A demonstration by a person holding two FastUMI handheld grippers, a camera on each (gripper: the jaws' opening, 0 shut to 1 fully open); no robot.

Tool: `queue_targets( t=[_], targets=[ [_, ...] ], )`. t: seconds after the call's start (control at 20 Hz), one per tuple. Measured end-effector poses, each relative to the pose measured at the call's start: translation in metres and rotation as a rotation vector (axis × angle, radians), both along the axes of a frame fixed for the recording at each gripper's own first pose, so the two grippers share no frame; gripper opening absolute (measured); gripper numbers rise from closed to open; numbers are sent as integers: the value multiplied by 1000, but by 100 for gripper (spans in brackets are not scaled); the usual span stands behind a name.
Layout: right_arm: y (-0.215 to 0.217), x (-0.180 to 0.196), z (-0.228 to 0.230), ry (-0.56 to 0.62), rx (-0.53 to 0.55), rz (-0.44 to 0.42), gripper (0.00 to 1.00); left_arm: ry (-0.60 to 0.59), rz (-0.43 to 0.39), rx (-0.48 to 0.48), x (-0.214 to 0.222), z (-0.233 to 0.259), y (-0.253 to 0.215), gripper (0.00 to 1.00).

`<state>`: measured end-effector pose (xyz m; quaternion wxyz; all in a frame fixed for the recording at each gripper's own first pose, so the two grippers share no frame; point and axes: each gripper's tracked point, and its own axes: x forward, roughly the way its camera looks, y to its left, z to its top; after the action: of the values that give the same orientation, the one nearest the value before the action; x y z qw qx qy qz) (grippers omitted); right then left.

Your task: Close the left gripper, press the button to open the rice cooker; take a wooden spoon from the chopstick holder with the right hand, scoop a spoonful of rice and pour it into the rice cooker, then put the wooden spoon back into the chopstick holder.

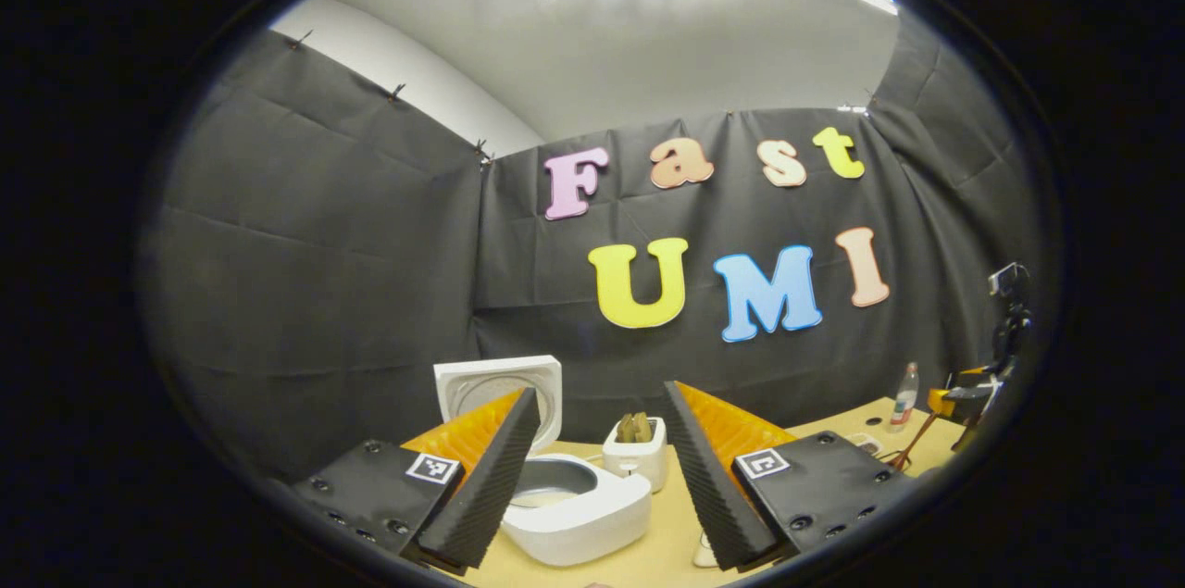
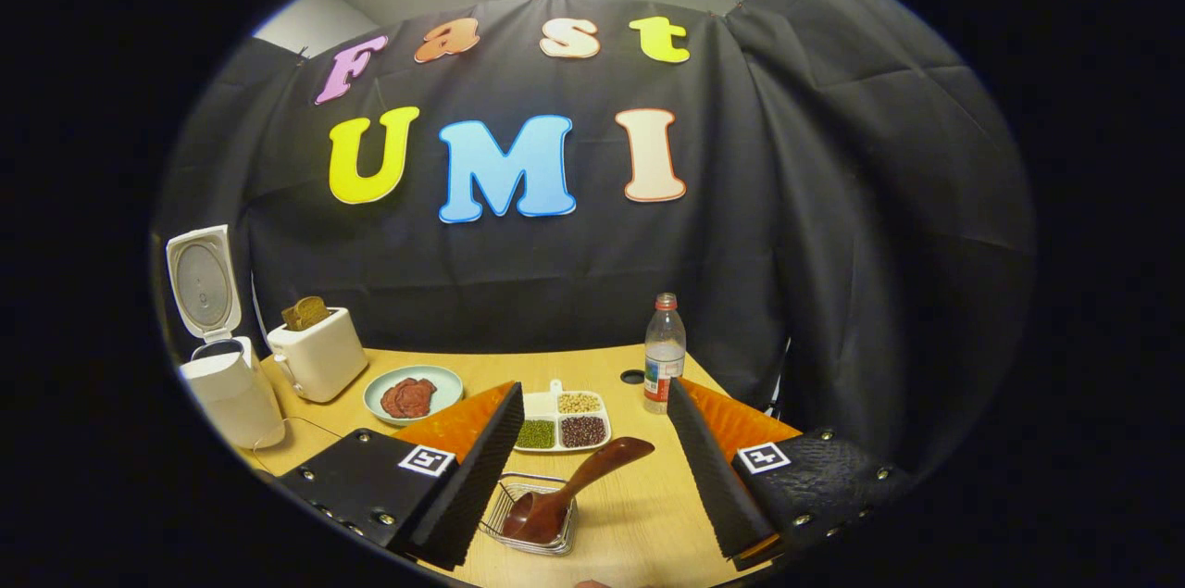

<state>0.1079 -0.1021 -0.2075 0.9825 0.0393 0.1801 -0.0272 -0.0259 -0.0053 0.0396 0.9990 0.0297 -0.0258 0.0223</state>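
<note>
wooden spoon [image 2: 579,482] lies in the wire holder [image 2: 532,514], cooker [image 1: 574,505] lid up — right gripper [image 2: 592,477] gapes empty, left gripper [image 1: 602,477] gapes too, so i'd pinch the handle mid-length.

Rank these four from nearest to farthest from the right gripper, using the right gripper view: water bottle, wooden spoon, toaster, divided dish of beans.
1. Wooden spoon, in the wire holder between the fingers.
2. Divided dish of beans, just beyond.
3. Water bottle, farther right.
4. Toaster, far left.
</note>
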Motion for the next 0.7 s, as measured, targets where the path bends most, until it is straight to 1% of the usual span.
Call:
queue_targets(
  t=[0.45,0.5,0.55,0.6,0.65,0.7],
  targets=[
    [3,-2,-69,166,153,-42,95,20,48,31,-16,-1,15,93],
    [5,-2,-77,186,175,-45,95,22,54,36,-16,-2,17,94],
    [8,-5,-80,203,196,-44,94,24,57,39,-16,-2,18,95],
    [13,-5,-87,222,217,-39,90,27,60,40,-17,-3,18,96],
    [17,-6,-92,242,236,-26,89,29,61,40,-19,-4,19,89],
    [22,-6,-98,258,245,-15,89,30,63,40,-20,-3,20,93]
  ],
)
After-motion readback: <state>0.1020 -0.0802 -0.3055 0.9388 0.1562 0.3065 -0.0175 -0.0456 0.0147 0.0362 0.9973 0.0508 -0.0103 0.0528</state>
